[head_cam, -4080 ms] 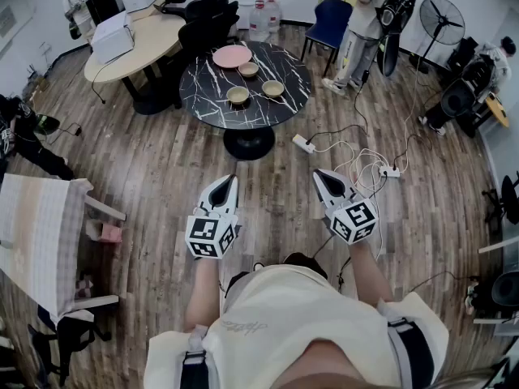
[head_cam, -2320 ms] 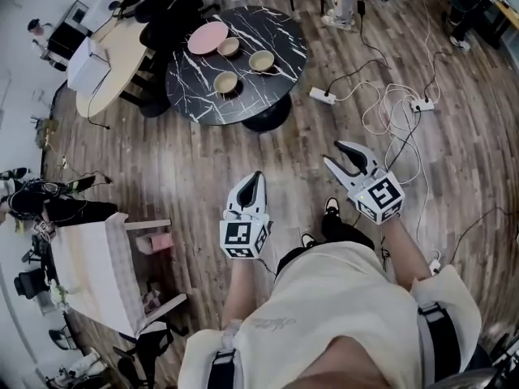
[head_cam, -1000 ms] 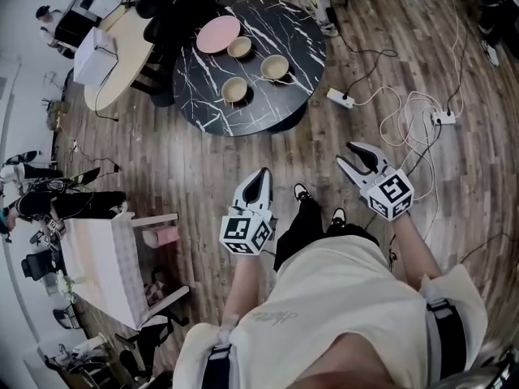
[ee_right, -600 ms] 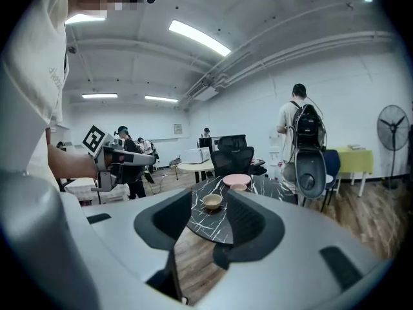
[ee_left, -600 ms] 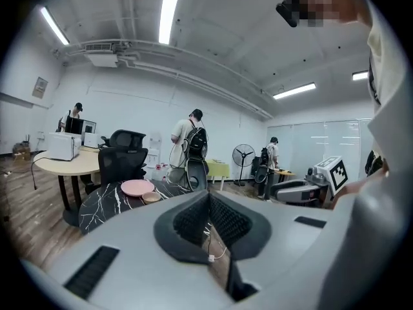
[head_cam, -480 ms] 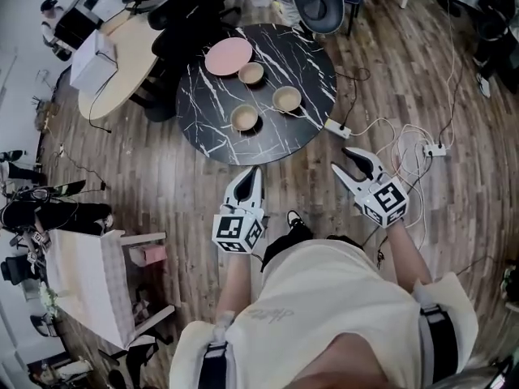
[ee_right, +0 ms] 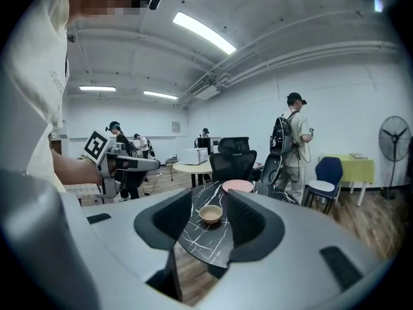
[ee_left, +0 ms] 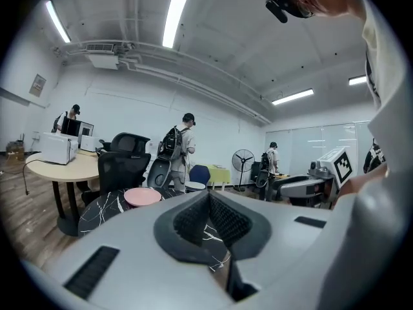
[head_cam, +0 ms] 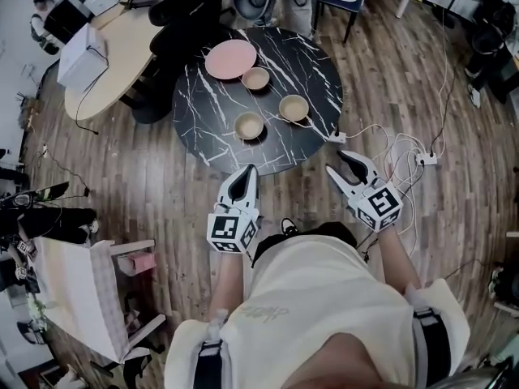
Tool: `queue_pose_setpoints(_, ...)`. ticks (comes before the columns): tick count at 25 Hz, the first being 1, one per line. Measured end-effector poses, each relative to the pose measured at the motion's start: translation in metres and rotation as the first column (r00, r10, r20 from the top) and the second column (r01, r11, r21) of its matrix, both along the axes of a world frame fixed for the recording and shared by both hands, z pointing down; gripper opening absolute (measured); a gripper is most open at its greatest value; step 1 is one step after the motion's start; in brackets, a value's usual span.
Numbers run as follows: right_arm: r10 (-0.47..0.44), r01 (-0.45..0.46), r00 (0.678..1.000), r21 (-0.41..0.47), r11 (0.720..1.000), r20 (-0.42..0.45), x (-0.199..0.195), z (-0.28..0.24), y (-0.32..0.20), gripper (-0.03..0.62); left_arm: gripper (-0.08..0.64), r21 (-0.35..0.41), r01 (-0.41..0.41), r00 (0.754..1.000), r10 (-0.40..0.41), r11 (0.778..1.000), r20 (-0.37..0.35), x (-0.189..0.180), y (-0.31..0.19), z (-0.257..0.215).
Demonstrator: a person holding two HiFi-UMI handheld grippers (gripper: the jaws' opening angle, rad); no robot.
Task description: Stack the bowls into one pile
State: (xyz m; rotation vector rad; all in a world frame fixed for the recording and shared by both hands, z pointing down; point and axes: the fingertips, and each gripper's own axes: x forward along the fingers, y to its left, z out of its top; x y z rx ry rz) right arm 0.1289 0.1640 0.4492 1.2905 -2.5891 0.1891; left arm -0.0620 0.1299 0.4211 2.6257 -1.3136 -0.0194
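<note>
1. Standing at the near edge of a round black marble table, a person is seen from above with a gripper held in each hand. Both grippers are held just short of that edge, over the wooden floor.
2. The left gripper is held with its jaws brought together at the tips, and nothing is gripped between them.
3. The right gripper is held with its jaws apart and empty. In the right gripper view one of the bowls is framed in the gap between the jaws, on the table and well beyond their tips.
4. Three tan bowls are set on the table, apart from one another and not stacked.
   - The near bowl is placed closest to the table's near edge.
   - The right bowl is placed toward the table's right side.
   - The far bowl is placed past the table's middle.
5. A pink plate is laid on the far left part of the table, just beside the far bowl.
6. Black office chairs are crowded against the table's far left edge.
7. White cables are strewn over the floor to the right of the table.
</note>
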Motion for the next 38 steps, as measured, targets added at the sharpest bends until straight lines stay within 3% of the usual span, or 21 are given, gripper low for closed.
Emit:
queue_pose_setpoints(7, -0.033, 0.032, 0.999, -0.014, 0.999, -0.013, -0.027, 0.003, -0.004, 0.167, 0.017, -0.053, -0.023, 1.0, 0.023, 0.998, -0.01, -0.007, -0.016, 0.028)
queue_pose_setpoints(16, -0.018, 0.019, 1.0, -0.084, 0.996, 0.006, -0.02, 0.025, -0.017, 0.167, 0.017, -0.084, -0.021, 1.0, 0.02, 0.996, -0.01, -0.007, -0.043, 0.04)
queue_pose_setpoints(30, -0.103, 0.104, 0.994, -0.046, 0.994, 0.02, -0.022, 0.029, -0.136, 0.167, 0.017, -0.083, 0.054, 0.996, -0.048, 0.995, 0.07, -0.007, -0.122, 0.027)
queue_pose_setpoints(38, -0.151, 0.153, 0.988, -0.06, 0.986, 0.039, -0.006, 0.042, -0.201, 0.167, 0.017, -0.104, 0.099, 0.995, -0.096, 0.99, 0.035, 0.006, -0.181, 0.017)
